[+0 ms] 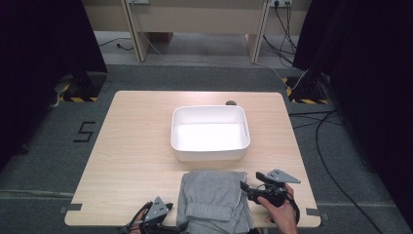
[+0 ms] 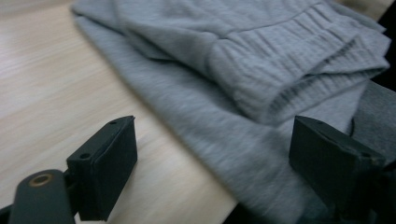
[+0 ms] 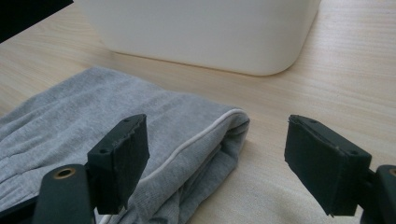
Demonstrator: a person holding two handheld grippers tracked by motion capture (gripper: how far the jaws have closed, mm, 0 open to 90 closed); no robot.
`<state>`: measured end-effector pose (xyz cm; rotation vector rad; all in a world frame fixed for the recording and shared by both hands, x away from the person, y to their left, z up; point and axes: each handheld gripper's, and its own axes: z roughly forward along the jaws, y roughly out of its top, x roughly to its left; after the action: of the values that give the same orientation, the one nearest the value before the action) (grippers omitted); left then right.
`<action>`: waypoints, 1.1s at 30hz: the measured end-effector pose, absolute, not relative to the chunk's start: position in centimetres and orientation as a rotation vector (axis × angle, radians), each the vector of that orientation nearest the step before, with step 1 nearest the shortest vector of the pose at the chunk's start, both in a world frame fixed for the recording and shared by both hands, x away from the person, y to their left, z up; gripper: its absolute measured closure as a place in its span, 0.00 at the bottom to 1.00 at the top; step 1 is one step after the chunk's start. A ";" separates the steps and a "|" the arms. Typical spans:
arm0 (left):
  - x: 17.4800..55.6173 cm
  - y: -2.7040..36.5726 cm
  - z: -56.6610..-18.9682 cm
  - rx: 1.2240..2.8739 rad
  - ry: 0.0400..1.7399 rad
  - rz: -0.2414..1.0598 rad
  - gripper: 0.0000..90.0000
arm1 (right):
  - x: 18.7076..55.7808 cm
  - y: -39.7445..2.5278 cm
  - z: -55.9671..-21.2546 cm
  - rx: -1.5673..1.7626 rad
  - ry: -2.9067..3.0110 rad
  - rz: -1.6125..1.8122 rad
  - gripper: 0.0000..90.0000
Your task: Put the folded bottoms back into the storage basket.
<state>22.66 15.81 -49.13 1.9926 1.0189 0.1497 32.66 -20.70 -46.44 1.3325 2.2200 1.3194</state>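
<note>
A folded grey garment (image 1: 212, 197) with a ribbed elastic band lies at the table's front edge, just in front of a white tub (image 1: 210, 107). My left gripper (image 1: 168, 209) is at the garment's left side, low by the table edge. It stands open (image 2: 212, 126), with the grey garment (image 2: 261, 60) running between and beyond its jaws. My right gripper (image 1: 245, 187) is held at the garment's right edge. It too is open (image 3: 215, 122), and the folded corner of the garment (image 3: 93, 116), with its white piping, lies between the jaws. The tub's wall (image 3: 210, 32) rises behind.
The light wooden table (image 1: 131, 146) has bare room left and right of the tub. A small dark object (image 1: 231, 103) sits at the far edge behind the tub. Cables (image 1: 321, 141) run over the floor at the right, and black curtains flank both sides.
</note>
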 end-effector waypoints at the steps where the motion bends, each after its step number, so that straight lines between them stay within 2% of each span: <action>1: 22.7 15.5 -49.1 1.997 1.008 0.144 0.16 | 32.7 -20.7 -46.5 1.329 2.221 1.317 0.25; 8: 22.9 13.3 -49.1 2.022 0.952 0.114 0.16 | 32.6 -20.5 -46.6 1.322 2.239 1.313 0.25; 16: 23.5 12.3 -49.1 2.038 0.939 0.167 0.20 | 32.6 -20.3 -46.9 1.319 2.249 1.312 0.25; 24: 24.7 12.0 -49.1 2.038 0.924 0.189 0.44 | 32.6 -20.2 -46.9 1.326 2.255 1.319 0.25; 29: 25.2 12.0 -49.4 1.996 0.928 0.158 0.71 | 32.7 -20.3 -46.9 1.322 2.249 1.319 0.26; 33: 25.3 12.3 -49.3 2.018 0.902 0.181 0.78 | 32.7 -20.4 -46.8 1.330 2.241 1.328 0.26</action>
<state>25.26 12.30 -49.25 2.0181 0.9016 0.1814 32.65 -20.41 -46.78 1.3305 2.2409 1.3283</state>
